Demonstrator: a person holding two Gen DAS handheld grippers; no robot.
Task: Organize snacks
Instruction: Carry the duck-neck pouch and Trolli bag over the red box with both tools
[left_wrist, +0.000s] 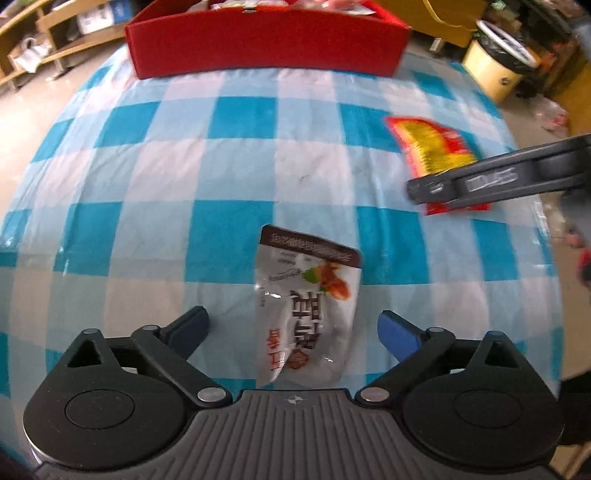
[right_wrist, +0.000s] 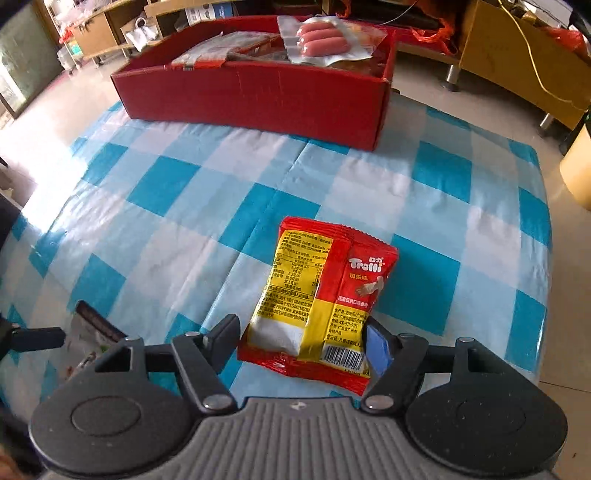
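1. Left wrist view, nearest: the left gripper (left_wrist: 293, 325) points down at the checked cloth (left_wrist: 147, 177) with its jaws spread wide; a white snack pouch (left_wrist: 306, 310) lies flat between them, touching neither finger.
2. Right wrist view, nearest: the right gripper (right_wrist: 301, 338) has its jaws drawn in against the near end of a red and yellow Trolli candy bag (right_wrist: 321, 295), one finger at each side edge; the bag rests on the cloth.
3. Farther right in the left view, that same gripper and bag appear blurred, well apart from the white pouch.
4. At the far edge of the cloth stands a red box (right_wrist: 258, 96), open-topped and already holding packets.
5. On top of those, at the box's far right, lies a clear sausage pack (right_wrist: 321, 38).
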